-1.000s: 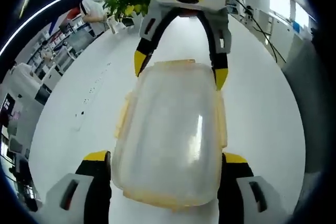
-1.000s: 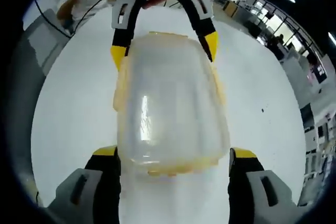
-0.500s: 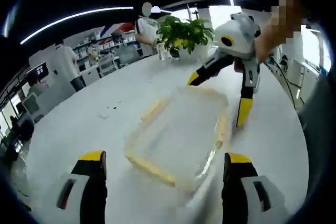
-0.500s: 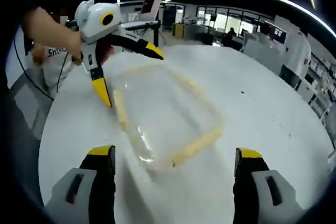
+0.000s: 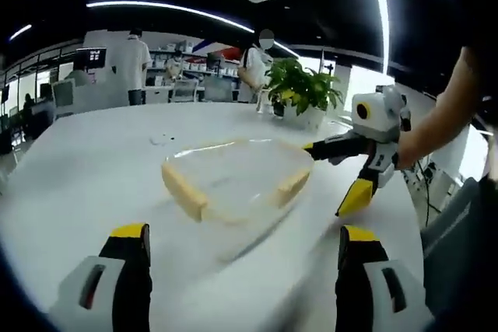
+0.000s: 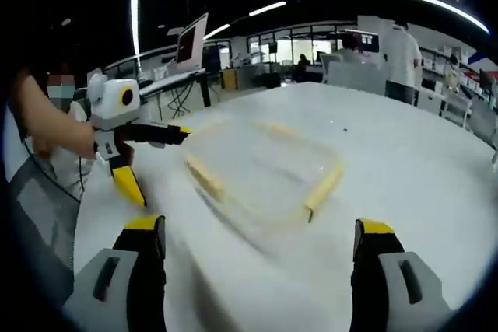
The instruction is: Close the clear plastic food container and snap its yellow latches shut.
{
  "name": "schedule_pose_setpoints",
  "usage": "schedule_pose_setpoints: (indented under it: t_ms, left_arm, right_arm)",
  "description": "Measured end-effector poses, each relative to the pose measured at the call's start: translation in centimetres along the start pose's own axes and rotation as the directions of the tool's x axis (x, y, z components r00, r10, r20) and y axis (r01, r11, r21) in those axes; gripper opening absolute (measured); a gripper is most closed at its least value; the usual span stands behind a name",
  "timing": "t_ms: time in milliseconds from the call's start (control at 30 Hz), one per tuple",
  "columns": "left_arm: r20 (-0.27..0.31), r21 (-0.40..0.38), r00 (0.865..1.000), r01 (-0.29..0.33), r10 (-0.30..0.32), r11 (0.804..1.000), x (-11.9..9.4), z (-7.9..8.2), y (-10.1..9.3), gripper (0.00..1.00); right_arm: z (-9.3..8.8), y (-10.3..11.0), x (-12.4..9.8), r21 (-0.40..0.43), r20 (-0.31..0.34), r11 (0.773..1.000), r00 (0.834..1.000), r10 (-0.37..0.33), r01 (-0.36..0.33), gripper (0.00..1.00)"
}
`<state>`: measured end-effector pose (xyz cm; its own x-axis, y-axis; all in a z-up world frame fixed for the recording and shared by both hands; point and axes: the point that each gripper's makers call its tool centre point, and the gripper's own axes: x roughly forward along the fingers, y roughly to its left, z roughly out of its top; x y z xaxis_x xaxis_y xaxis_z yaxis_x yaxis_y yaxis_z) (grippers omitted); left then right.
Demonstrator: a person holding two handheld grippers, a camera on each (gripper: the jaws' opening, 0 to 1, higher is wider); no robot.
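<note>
The clear plastic container [image 5: 233,180] lies flat on the white table [image 5: 85,169] with its lid on. Yellow latches [image 5: 184,190] run along its sides, and motion blur hides whether they are snapped. My left gripper [image 5: 241,239] is open, held back from the container's near end with nothing between its jaws. The right gripper [image 5: 334,172] hangs open at the container's far right corner. In the right gripper view the container [image 6: 264,172] sits ahead of my open right gripper [image 6: 261,227], and the left gripper [image 6: 159,162] stands open beside its left end.
A potted plant [image 5: 299,91] stands at the table's far edge, with people [image 5: 128,60] and desks behind it. A person's arm [image 5: 436,126] holds the right gripper. A monitor [image 6: 191,36] and chairs stand beyond the table in the right gripper view.
Both grippers, which straddled the container's two ends a second ago, have drawn back and away from it. The container stays flat on the table.
</note>
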<state>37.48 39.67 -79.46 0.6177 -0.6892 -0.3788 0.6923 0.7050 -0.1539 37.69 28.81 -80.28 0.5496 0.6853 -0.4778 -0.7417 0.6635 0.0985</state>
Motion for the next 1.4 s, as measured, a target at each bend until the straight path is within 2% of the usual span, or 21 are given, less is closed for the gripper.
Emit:
schedule_pose_setpoints:
  t_ms: [267,367,500,567,733,867,1000,1300,1400]
  left_arm:
    - [-0.022,-0.028,1.000,-0.003,0.002,1.000,-0.1,-0.5,0.0,0.98]
    - [-0.011,-0.042,1.000,-0.014,0.014,0.999,-0.6,-0.6,-0.1,0.97]
    - [-0.022,-0.039,0.999,-0.050,0.049,0.998,-1.6,-1.1,-0.2,0.93]
    - [-0.010,-0.057,0.999,-0.039,0.039,0.998,-2.0,-1.1,-0.7,0.93]
    - [-0.005,-0.080,0.998,-0.065,0.065,0.995,-3.2,-1.3,-0.5,0.92]
    - [0.000,-0.137,0.996,-0.089,0.090,0.987,-4.2,-1.6,0.0,0.91]
    - [-0.010,-0.127,0.993,-0.118,0.117,0.985,-5.8,-2.0,0.3,0.91]
    - [-0.015,-0.182,0.989,-0.150,0.150,0.972,-8.4,-3.0,0.3,0.91]
    - [-0.023,-0.198,0.987,-0.161,0.160,0.967,-9.0,-3.3,0.1,0.91]
  right_arm:
    - [0.3,-0.2,-0.4,0.040,-0.001,0.999,1.000,-0.012,0.012,0.96]
    - [0.2,-0.4,-0.7,0.064,-0.005,0.998,1.000,-0.020,0.021,0.94]
    - [0.1,-0.4,-1.8,0.116,0.004,0.993,0.999,-0.034,0.034,0.91]
    - [-0.1,-0.4,-2.2,0.147,0.009,0.988,0.999,-0.038,0.036,0.91]
    - [-0.4,-0.2,-3.5,0.142,-0.006,0.988,0.999,-0.054,0.054,0.86]
    - [-0.4,-0.2,-4.7,0.204,0.011,0.975,0.996,-0.089,0.085,0.85]
    - [-0.5,0.0,-5.9,0.260,0.030,0.960,0.992,-0.119,0.107,0.82]
    - [-1.7,0.8,-8.8,0.266,-0.003,0.949,0.984,-0.176,0.170,0.74]
    - [-2.2,1.2,-9.3,0.275,-0.006,0.946,0.984,-0.179,0.174,0.75]
